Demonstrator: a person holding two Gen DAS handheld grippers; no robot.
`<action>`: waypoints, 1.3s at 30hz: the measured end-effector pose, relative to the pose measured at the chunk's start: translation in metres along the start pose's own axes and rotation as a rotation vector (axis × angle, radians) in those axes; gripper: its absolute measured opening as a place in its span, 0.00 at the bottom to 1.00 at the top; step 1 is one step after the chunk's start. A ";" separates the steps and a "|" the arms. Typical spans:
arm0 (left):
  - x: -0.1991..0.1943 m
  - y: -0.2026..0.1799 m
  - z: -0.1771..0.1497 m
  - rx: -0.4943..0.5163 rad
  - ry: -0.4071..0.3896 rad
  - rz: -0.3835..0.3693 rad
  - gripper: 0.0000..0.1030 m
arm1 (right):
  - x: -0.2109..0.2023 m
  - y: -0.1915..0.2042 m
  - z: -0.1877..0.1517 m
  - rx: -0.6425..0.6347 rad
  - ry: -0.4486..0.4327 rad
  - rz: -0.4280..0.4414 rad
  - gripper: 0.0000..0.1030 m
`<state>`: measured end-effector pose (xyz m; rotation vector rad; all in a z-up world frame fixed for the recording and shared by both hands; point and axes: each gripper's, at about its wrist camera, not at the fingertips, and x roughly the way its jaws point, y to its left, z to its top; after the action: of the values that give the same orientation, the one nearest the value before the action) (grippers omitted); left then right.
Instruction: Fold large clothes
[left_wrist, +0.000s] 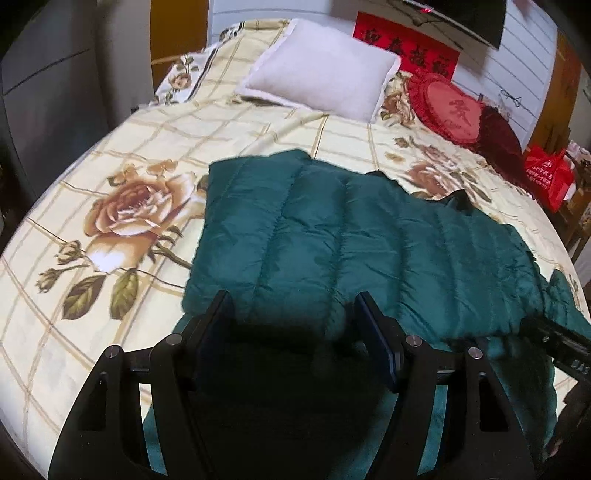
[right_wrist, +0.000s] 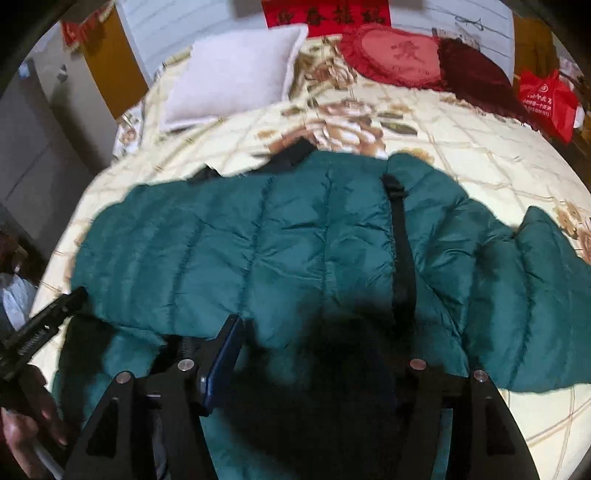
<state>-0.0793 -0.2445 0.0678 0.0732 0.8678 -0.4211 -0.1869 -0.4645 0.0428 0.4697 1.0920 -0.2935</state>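
A dark green quilted puffer jacket (left_wrist: 354, 243) lies spread across the floral bed, folded over on itself, with a black zipper strip (right_wrist: 400, 251) running down it in the right wrist view (right_wrist: 295, 251). My left gripper (left_wrist: 295, 306) hovers over the jacket's near edge with its jaws wide apart and nothing between them. My right gripper (right_wrist: 317, 332) is over the jacket's near middle; its left finger (right_wrist: 225, 350) shows, the right finger is hidden in dark fabric and shadow. The jaws look apart. The left gripper shows at the right wrist view's left edge (right_wrist: 40, 325).
The bed (left_wrist: 110, 177) has a cream floral cover. A white pillow (left_wrist: 317, 74), a red heart cushion (left_wrist: 447, 107) and a dark red cushion (left_wrist: 498, 136) lie at the head. A red bag (left_wrist: 550, 177) stands beside the bed on the right.
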 end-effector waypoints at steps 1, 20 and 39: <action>-0.007 -0.002 -0.002 0.005 -0.007 -0.001 0.66 | -0.006 0.001 -0.002 -0.003 -0.010 -0.002 0.60; -0.088 -0.039 -0.043 0.060 -0.064 -0.074 0.66 | -0.103 -0.006 -0.065 0.007 -0.116 -0.037 0.61; -0.103 -0.106 -0.072 0.129 -0.036 -0.161 0.66 | -0.137 -0.055 -0.089 0.072 -0.132 -0.099 0.62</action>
<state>-0.2310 -0.2908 0.1102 0.1148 0.8131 -0.6276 -0.3405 -0.4672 0.1207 0.4548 0.9799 -0.4468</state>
